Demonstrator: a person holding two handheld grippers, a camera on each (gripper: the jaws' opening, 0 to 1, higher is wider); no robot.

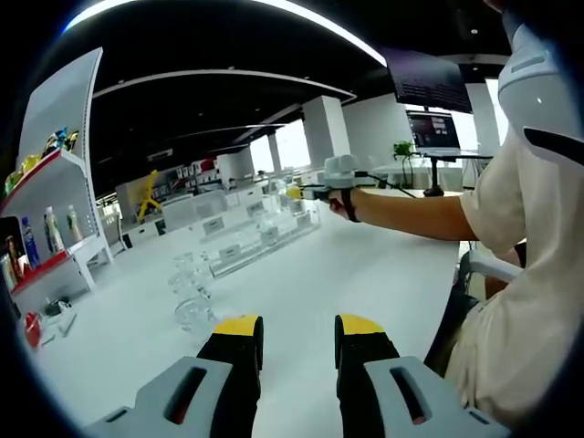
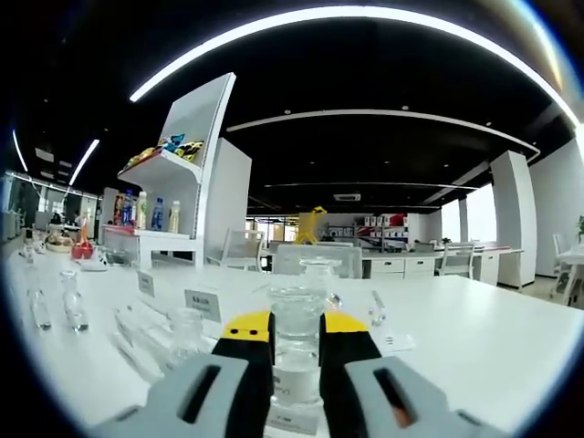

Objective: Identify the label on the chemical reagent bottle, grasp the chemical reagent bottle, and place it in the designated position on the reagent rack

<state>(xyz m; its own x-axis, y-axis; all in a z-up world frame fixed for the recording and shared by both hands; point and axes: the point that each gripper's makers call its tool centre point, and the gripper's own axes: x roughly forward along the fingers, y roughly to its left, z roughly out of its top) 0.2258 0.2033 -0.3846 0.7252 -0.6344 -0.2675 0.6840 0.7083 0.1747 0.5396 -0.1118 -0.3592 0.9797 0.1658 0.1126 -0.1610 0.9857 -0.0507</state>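
My right tool [image 2: 295, 339] pinches the clear reagent bottle [image 2: 297, 351] between its yellow-tipped jaws, bottle upright, held out over the surface [image 2: 474, 338] at the clear reagent rack [image 2: 173, 333]; the upright hold is, I judge, to keep its white label [image 2: 294, 386] readable and the base ready to set down; rack label cards [image 2: 203, 303] face me, text too small to read; my left tool [image 1: 297, 338] hangs spread and empty near the surface's near edge, kept clear; other clear bottles [image 1: 192, 297] stand just ahead of it; placing not yet done.
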